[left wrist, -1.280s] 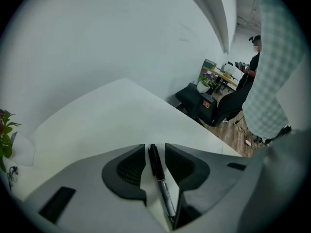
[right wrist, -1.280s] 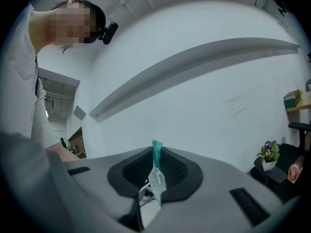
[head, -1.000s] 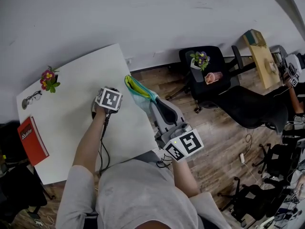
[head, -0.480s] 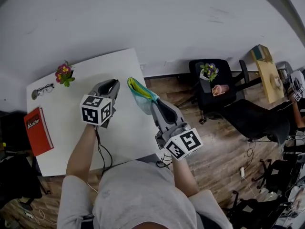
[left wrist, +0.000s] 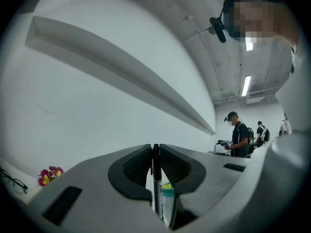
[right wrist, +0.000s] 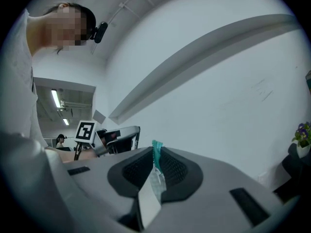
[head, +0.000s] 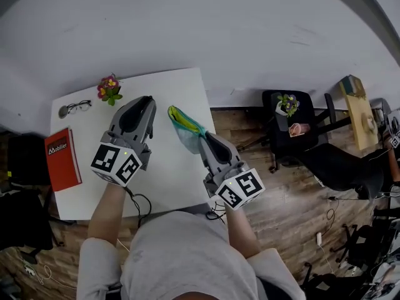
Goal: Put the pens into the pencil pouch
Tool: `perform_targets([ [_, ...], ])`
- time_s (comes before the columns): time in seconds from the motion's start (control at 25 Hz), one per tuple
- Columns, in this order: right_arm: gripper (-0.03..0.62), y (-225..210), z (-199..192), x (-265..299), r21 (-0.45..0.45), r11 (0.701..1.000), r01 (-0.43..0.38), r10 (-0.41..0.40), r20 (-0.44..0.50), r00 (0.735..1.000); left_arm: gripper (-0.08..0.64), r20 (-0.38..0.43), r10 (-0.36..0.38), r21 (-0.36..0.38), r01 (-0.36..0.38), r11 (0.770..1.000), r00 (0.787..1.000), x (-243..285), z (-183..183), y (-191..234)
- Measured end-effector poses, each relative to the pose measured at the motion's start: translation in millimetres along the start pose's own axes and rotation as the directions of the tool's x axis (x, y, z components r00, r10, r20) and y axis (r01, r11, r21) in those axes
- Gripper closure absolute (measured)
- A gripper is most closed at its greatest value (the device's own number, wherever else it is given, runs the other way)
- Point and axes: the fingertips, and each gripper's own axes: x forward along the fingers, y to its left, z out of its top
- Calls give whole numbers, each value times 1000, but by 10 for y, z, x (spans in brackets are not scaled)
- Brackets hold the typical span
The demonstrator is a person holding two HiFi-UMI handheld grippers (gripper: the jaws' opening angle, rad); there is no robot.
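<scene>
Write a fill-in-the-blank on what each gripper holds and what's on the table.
1. The left gripper is shut on a ____.
2. The right gripper is shut on the ____.
3. The book on the table is ____.
Missing: pen; pouch; red.

Lots of bare table (head: 169, 174) in the middle, below and between the left gripper (head: 144, 100) and the right gripper (head: 201, 140). Open gap between the two, with only the green pouch (head: 182, 125) sticking up at its right side. No room inside either pair of jaws: black pen (left wrist: 156, 178) pinched in the left, pouch edge pinched in the right. Along the far left side: red book (head: 62, 158), glasses (head: 76, 108), little flower pot (head: 109, 89), all well apart from the middle. Black cable (head: 139, 200) looping near the front edge. Past the right side, open wood floor (head: 275, 192), then a black chair (head: 275, 124)
</scene>
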Motion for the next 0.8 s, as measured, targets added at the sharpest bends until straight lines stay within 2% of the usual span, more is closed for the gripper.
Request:
perform_targets([
  [0.12, 532, 151, -59, 70, 6, 1000, -17, 17, -6, 1000, 488, 105, -15, -18, 17, 1000, 994, -170, 343, -8],
  [0.24, 532, 293, -105, 123, 7, 999, -31, 31, -12, 999, 488, 197, -41, -21, 46, 999, 979, -292, 622, -58],
  [0.4, 532, 458, -127, 186, 4, 999, -49, 49, -13, 999, 488, 282, -60, -23, 69, 997, 958, -362, 855, -93],
  [0.6, 532, 654, -142, 233, -1, 997, -75, 75, -9, 997, 488, 331, -65, -67, 93, 993, 941, -389, 944, -84],
  [0.8, 532, 755, -109, 258, 6, 996, -85, 85, 10, 996, 488, 329, -60, -125, 106, 986, 943, -385, 852, -51],
])
